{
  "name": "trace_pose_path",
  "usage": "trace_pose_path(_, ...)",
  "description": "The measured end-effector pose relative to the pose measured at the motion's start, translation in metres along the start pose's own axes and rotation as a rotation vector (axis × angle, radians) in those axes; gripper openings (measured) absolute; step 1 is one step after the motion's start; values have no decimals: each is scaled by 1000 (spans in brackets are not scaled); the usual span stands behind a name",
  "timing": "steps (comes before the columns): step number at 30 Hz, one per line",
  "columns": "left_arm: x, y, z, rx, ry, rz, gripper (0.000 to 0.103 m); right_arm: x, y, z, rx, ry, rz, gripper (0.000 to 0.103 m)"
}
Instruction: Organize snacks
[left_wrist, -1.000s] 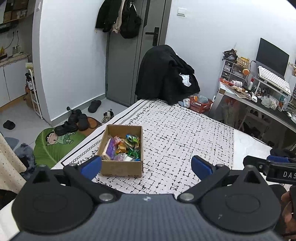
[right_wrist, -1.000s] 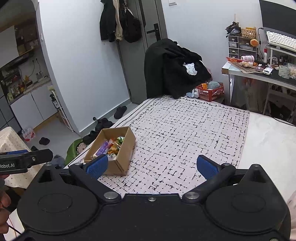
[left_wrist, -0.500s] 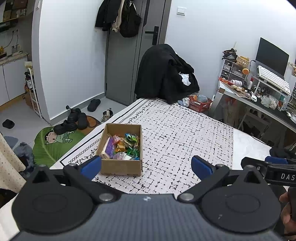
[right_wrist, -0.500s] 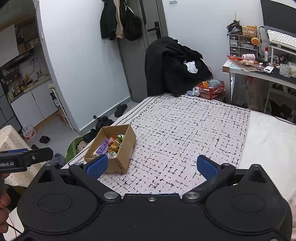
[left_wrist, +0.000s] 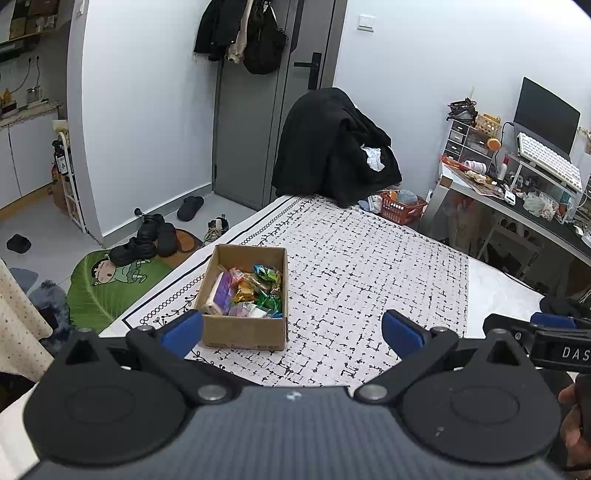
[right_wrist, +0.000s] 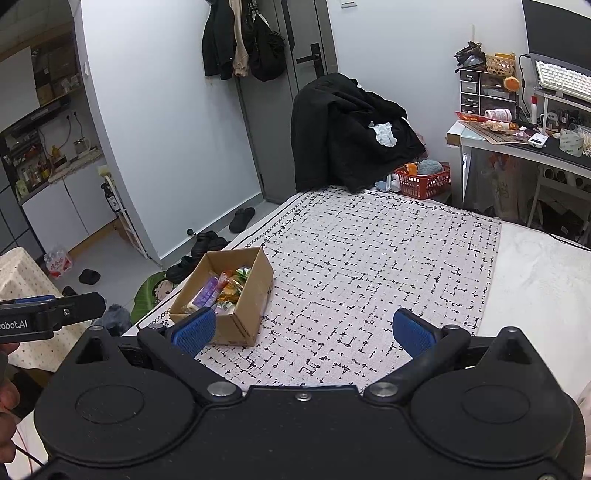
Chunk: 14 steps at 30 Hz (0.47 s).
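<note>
Both tongs, left tongs (left_wrist: 291, 330) and right tongs (right_wrist: 303, 334), are hanging spread apart and empty; colourful wrapped snacks (left_wrist: 255, 291) are already sitting inside the open brown cardboard box (left_wrist: 243, 332) near-left on the patterned bed cover (left_wrist: 369, 266), so organizing is looking nearly finished

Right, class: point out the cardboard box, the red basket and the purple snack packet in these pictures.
cardboard box (left_wrist: 243, 334): left wrist view, on its near outer wall.
red basket (right_wrist: 424, 184): right wrist view, on its front mesh wall.
purple snack packet (left_wrist: 222, 292): left wrist view, on its top face, inside the box.
</note>
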<state>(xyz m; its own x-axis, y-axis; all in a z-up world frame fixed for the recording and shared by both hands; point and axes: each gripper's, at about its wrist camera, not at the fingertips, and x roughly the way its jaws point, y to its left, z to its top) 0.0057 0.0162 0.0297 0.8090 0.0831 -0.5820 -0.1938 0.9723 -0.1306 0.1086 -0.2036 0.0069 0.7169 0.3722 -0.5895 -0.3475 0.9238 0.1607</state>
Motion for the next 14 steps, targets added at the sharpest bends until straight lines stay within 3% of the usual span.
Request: trace_pose_path(14, 13, 1, -6, 0, 30, 17, 103, 10, -1, -5, 13, 6, 1, 103)
